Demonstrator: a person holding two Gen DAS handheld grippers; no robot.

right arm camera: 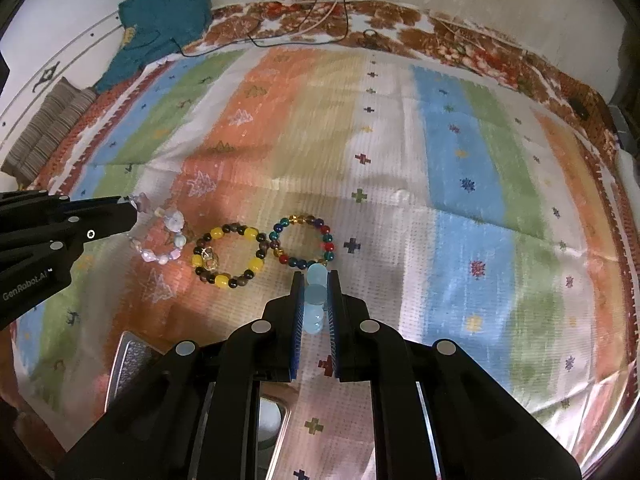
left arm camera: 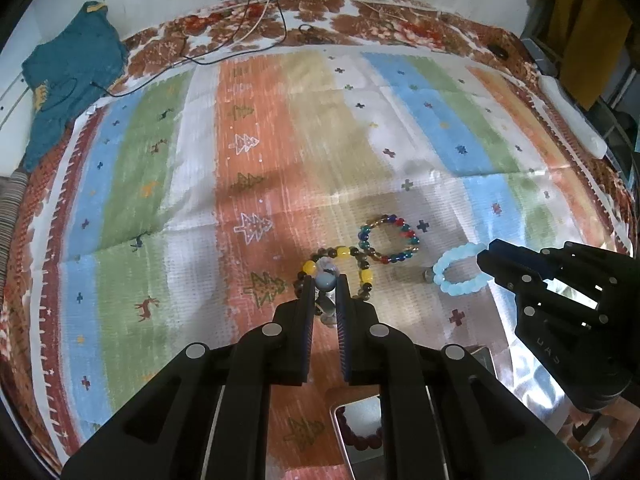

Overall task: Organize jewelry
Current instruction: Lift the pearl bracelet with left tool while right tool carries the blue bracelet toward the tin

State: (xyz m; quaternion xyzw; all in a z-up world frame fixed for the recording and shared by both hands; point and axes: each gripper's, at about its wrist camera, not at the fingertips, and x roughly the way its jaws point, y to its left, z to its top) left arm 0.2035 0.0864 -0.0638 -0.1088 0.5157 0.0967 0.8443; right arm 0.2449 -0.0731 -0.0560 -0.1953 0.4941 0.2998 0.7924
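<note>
From the left wrist, the left gripper [left arm camera: 325, 282] has its jaws pinched on the pale bracelet [left arm camera: 326, 280], a string of milky lilac and bluish beads bunched between the blue-lined fingers. Just beyond lies the yellow-and-brown bracelet [left arm camera: 362, 270], chunky glossy beads in a ring, touching the multicoloured bracelet [left arm camera: 390, 240] of small glassy red, blue and green beads. To the right the right gripper [left arm camera: 486, 258] meets the light blue bracelet [left arm camera: 460, 270], smooth translucent rounds. All rest on a striped woven cloth [left arm camera: 180, 160]. Near the lower edge a metal tray [left arm camera: 340, 432] with dark red beads inside shows between the fingers.

From the right wrist, the right gripper [right arm camera: 317, 280] is clamped on the light blue bracelet [right arm camera: 316, 300], beads stacked edge-on between the pads. The left gripper [right arm camera: 130, 206] holds one end of the pale bracelet [right arm camera: 166, 240], the loop hanging loose.

I judge this the pickup step, both bracelets gripped; next comes a gentle lift and carry toward the tray [right arm camera: 128, 360], minding that round beads slip.
</note>
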